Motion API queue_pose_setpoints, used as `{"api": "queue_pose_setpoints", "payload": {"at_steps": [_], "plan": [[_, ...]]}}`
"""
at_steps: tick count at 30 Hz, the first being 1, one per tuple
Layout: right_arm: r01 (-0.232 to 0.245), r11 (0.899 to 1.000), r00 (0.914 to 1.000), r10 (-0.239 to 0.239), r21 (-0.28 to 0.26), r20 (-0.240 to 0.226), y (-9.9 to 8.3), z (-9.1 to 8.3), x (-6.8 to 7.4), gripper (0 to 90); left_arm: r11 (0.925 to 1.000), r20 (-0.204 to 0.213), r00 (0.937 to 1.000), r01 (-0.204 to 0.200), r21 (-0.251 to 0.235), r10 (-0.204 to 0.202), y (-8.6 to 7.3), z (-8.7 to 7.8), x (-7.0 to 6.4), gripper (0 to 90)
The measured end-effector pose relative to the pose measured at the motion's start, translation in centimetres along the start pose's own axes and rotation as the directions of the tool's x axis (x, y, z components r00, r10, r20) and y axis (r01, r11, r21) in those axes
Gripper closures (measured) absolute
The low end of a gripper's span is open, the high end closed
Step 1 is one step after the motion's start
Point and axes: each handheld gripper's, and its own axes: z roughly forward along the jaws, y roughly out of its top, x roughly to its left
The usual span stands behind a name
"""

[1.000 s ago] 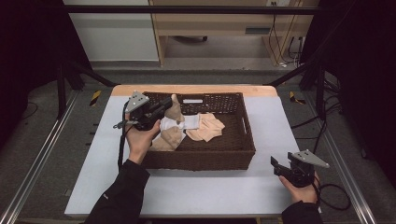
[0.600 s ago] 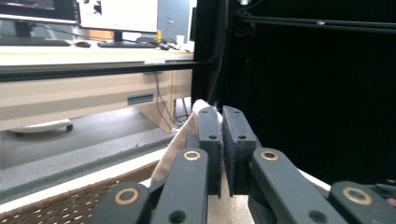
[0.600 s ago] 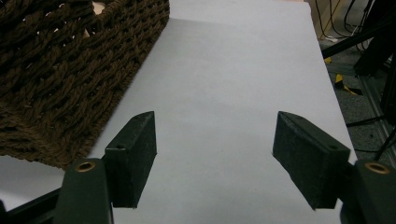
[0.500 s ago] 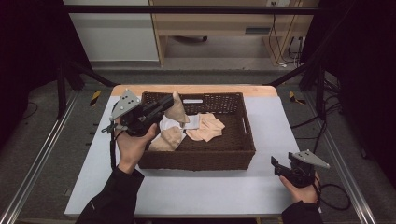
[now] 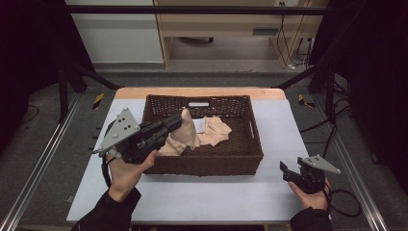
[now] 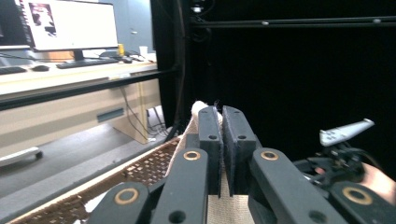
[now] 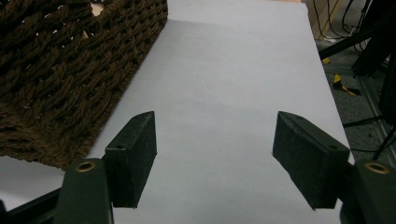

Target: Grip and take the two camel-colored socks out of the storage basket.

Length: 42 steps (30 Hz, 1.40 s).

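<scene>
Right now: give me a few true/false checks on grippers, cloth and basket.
1. The left gripper is shut on a beige cloth. True.
2. The right gripper is shut on the basket's rim. False: its jaws stand wide apart over the white table, holding nothing.
3. The held cloth is lifted into a peak above the basket. True.
4. The basket is pale plastic. False: it is dark brown wicker.
5. The right gripper sits inside the basket. False: it is on the table, outside the basket's near right corner.

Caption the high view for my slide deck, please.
Left gripper lifts a beige cloth from the wicker basket.
</scene>
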Motion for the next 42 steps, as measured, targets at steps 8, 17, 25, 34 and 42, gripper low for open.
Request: {"api": "queue_pose_setpoints", "payload": {"at_steps": [8, 17, 25, 34, 42], "plan": [[-0.003, 1.000, 1.0000, 0.003, -0.002, 0.002, 0.0, -0.1, 0.0, 30.5, 0.9994, 0.058, 0.9982, -0.014, 0.030, 0.013, -1.5, -1.8, -1.7, 86.6], [-0.004, 1.000, 1.0000, 0.004, 0.000, 0.004, 0.0, -0.1, 0.0, 30.6, 0.9944, 0.096, 0.9954, -0.014, 0.105, 0.004, -4.5, -2.9, -3.1, 86.5], [-0.004, 1.000, 1.0000, 0.004, 0.002, 0.004, -0.1, -0.1, 0.0, 30.5, 0.9712, 0.099, 0.9941, 0.018, 0.238, -0.043, -9.2, -3.1, -3.1, 86.5], [0.000, 1.000, 1.0000, 0.000, 0.006, 0.009, -0.1, -0.2, 0.0, 30.5, 0.9095, 0.078, 0.9929, 0.050, 0.413, -0.090, -14.8, -1.8, -2.7, 86.2], [0.005, 1.000, 1.0000, -0.005, 0.017, 0.007, -0.3, -0.1, -0.1, 29.8, 0.8557, 0.035, 0.9960, 0.053, 0.515, -0.082, -18.2, -0.5, -1.9, 84.9]]}}
